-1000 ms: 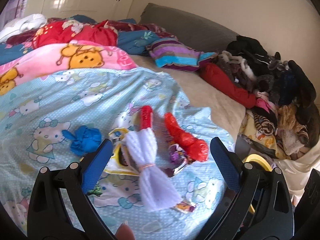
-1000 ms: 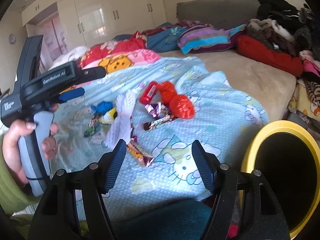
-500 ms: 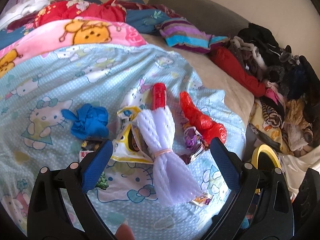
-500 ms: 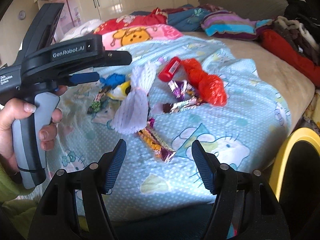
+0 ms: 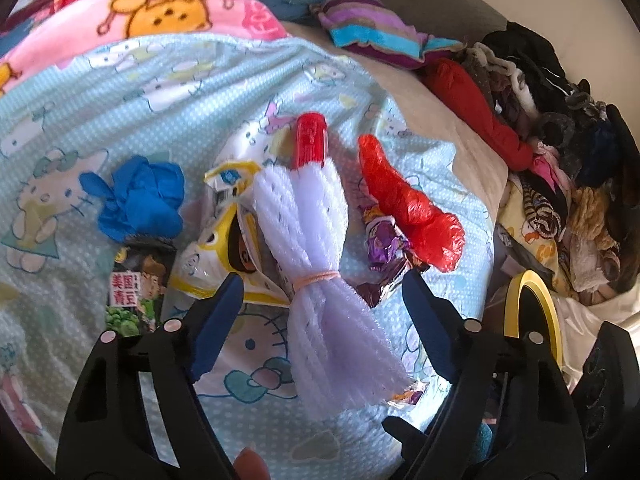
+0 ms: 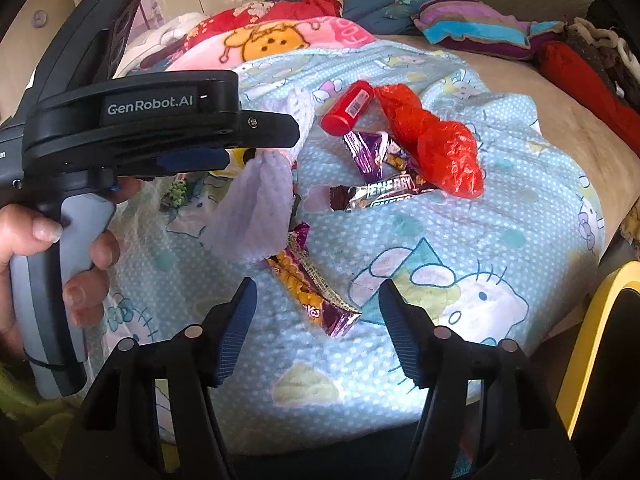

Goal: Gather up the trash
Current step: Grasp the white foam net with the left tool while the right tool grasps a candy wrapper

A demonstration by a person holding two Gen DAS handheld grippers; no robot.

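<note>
**Trash pile on the Hello Kitty sheet, both grippers hovering**

Going left to right across the blue cartoon sheet [image 5: 168, 92] — a crumpled blue glove [image 5: 140, 196] sits toward the left edge, with a green snack packet [image 5: 136, 296] just below it. Next is a yellow-and-white wrapper [image 5: 224, 224], partly under the white foam net bundle [image 5: 308, 248] tied with a rubber band. A red tube [image 5: 309, 140] pokes out behind the bundle's top. Then a purple foil wrapper [image 5: 384, 240] touching a scrunched red plastic bag [image 5: 412, 208]. The yellow-rimmed bin [image 5: 536, 312] stands off the sheet's right edge.

Left gripper [image 5: 322, 312] has just been closing, jaws still apart, straddling the foam bundle without pressing it. Right gripper [image 6: 318, 320] has also been closing — jaws apart, just above an orange-purple candy wrapper [image 6: 312, 284] near the sheet's front edge.
</note>
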